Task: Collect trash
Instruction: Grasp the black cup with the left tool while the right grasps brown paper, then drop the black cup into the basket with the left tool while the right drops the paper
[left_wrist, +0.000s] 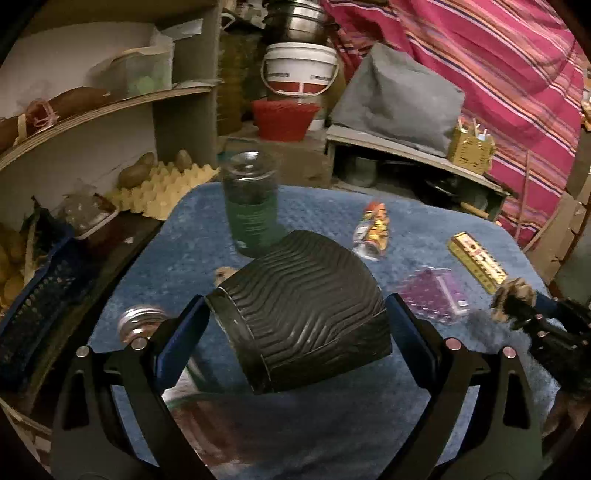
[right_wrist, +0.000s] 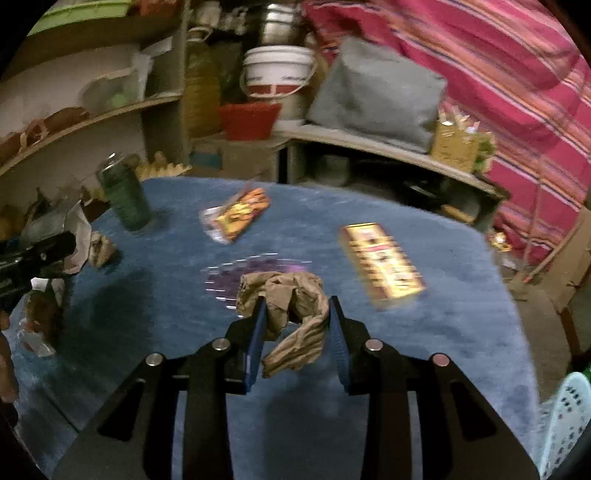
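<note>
Keep right tongs (right_wrist: 295, 332) pinching the crumpled brown paper (right_wrist: 291, 310) between the blue pads, lift slow, carry to the ribbed black cup (left_wrist: 299, 314) squeezed in left tongs (left_wrist: 295, 325).

Dim room: wooden shelves (left_wrist: 110, 103) standing beyond the fingers at left, a striped pink curtain (left_wrist: 498, 74) hanging at right.

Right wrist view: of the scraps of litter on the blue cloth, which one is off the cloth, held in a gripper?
The crumpled brown paper, pinched in the right gripper. The orange snack wrapper and yellow box lie flat, untouched.
</note>
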